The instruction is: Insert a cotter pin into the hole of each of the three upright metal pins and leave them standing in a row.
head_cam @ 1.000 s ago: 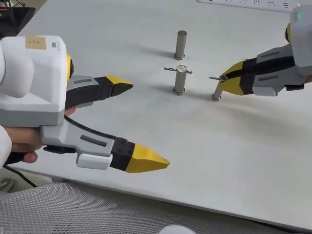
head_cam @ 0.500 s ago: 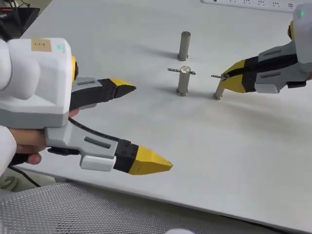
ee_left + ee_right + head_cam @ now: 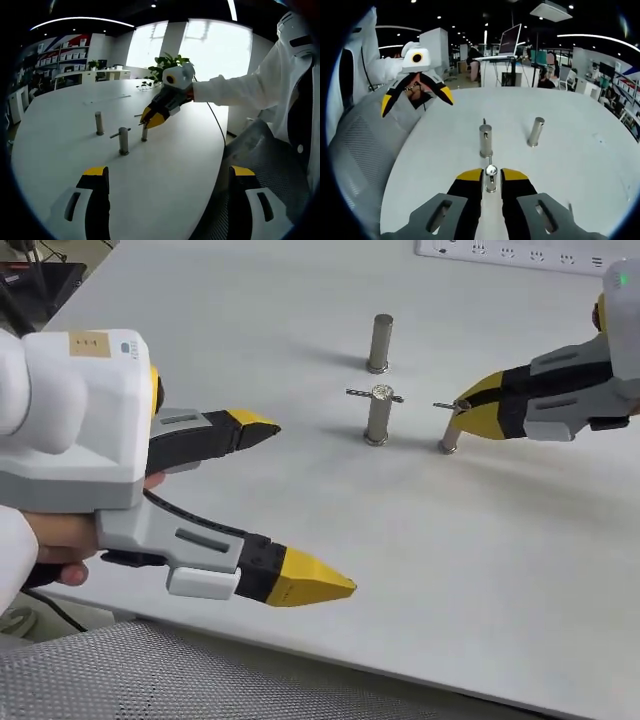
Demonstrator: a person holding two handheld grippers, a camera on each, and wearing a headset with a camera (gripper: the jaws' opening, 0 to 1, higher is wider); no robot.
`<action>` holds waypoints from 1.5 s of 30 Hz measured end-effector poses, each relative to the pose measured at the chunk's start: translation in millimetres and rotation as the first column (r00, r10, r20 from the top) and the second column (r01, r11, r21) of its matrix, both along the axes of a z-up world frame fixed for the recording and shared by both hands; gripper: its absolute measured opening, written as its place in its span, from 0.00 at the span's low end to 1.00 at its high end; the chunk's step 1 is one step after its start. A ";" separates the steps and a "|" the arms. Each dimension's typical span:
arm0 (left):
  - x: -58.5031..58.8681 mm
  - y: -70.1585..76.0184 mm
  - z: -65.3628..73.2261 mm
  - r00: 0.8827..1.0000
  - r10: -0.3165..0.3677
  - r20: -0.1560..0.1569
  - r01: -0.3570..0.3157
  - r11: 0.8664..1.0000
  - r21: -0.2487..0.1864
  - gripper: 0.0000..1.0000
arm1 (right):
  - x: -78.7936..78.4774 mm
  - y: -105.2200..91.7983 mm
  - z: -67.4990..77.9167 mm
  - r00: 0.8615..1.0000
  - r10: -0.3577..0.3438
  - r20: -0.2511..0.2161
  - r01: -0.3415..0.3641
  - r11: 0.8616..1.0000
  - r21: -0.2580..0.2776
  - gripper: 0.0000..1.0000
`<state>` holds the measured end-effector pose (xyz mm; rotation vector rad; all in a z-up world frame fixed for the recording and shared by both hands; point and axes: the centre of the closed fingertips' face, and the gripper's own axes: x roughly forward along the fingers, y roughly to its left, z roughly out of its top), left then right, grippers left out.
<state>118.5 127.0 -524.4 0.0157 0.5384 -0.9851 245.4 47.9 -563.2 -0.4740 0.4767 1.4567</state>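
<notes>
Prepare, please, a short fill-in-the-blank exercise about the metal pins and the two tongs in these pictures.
1. ____ metal pins stand upright on the white table.
2. The left tongs are ____ and hold nothing.
3. The right tongs are shut on a ____ at the top of one pin.
4. The farthest pin has ____ through it.
Missing words: three; open; cotter pin; nothing.

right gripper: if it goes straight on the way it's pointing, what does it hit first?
The nearest metal pin, standing right at the tips of the right gripper, under the cotter pin it holds. Next in line, in the right gripper view, is the middle pin; the depth between them is unclear.
</notes>
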 end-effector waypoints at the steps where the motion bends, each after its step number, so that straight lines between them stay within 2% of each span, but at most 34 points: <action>1: 0.1 0.1 0.2 1.000 0.000 0.000 0.000 1.000 0.000 0.99 | 0.6 0.0 1.0 1.000 -0.003 0.002 0.003 1.000 0.003 0.12; 7: 1.2 -1.5 3.0 1.000 0.004 0.009 -0.004 1.000 -0.006 0.99 | -5.8 -0.6 19.2 1.000 -0.029 0.010 0.029 0.999 0.028 0.19; 9: 1.8 -1.4 3.8 1.000 0.007 0.010 -0.007 1.000 -0.008 0.99 | -10.6 -0.8 29.4 0.999 -0.052 0.011 0.051 0.997 0.058 0.23; 11: 4.3 2.4 3.2 1.000 0.012 0.015 -0.012 1.000 -0.011 0.99 | -16.9 -2.7 36.9 0.997 -0.078 -0.014 0.078 0.994 0.078 0.28; 15: 11.5 14.2 0.3 1.000 0.021 0.022 -0.021 1.000 -0.022 0.99 | -29.3 -8.1 44.7 0.991 -0.126 -0.046 0.130 0.987 0.097 0.43; 18: 16.7 19.8 0.0 0.999 0.032 0.027 -0.031 0.999 -0.037 0.99 | -41.4 -14.6 48.1 0.985 -0.161 -0.053 0.166 0.980 0.109 0.46; 20: 16.7 14.1 3.2 0.999 0.041 0.029 -0.039 0.998 -0.049 0.99 | -47.6 -20.3 49.0 0.978 -0.196 -0.065 0.202 0.973 0.111 0.48; 24: 19.7 7.6 8.8 0.997 0.066 0.029 -0.064 0.994 -0.084 0.99 | -59.7 -31.7 51.5 0.954 -0.275 -0.116 0.288 0.950 0.119 0.61; 27: 23.9 10.5 7.3 0.997 0.081 0.019 -0.079 0.992 -0.101 0.99 | -67.9 -39.2 48.8 0.942 -0.310 -0.129 0.324 0.941 0.103 0.63; 29: 25.0 11.2 5.8 0.996 0.085 0.013 -0.083 0.991 -0.107 0.99 | -71.2 -43.3 46.9 0.924 -0.350 -0.151 0.366 0.925 0.097 0.65; 30: 25.0 11.2 5.4 0.996 0.086 0.011 -0.084 0.991 -0.108 0.99 | -72.2 -44.3 47.1 0.921 -0.359 -0.153 0.376 0.921 0.100 0.67; 32: 24.1 9.3 5.5 0.996 0.086 0.006 -0.084 0.990 -0.112 0.99 | -74.5 -46.3 48.1 0.902 -0.392 -0.179 0.415 0.903 0.112 0.72; 35: 21.3 2.4 8.1 0.996 0.089 0.003 -0.088 0.989 -0.116 0.99 | -79.2 -50.2 47.3 0.880 -0.427 -0.208 0.454 0.884 0.109 0.80; 39: 21.2 0.0 8.6 0.995 0.097 0.001 -0.096 0.989 -0.113 0.99 | -79.7 -58.1 44.7 0.864 -0.452 -0.221 0.482 0.870 0.104 0.84; 42: 22.1 -0.1 8.5 0.995 0.103 -0.001 -0.102 0.988 -0.115 0.99 | -82.6 -62.2 41.0 0.842 -0.484 -0.239 0.516 0.851 0.095 0.90; 45: 23.1 -0.9 9.7 0.994 0.113 -0.002 -0.113 0.986 -0.120 0.99 | -79.8 -69.2 35.3 0.826 -0.517 -0.226 0.544 0.836 0.075 0.95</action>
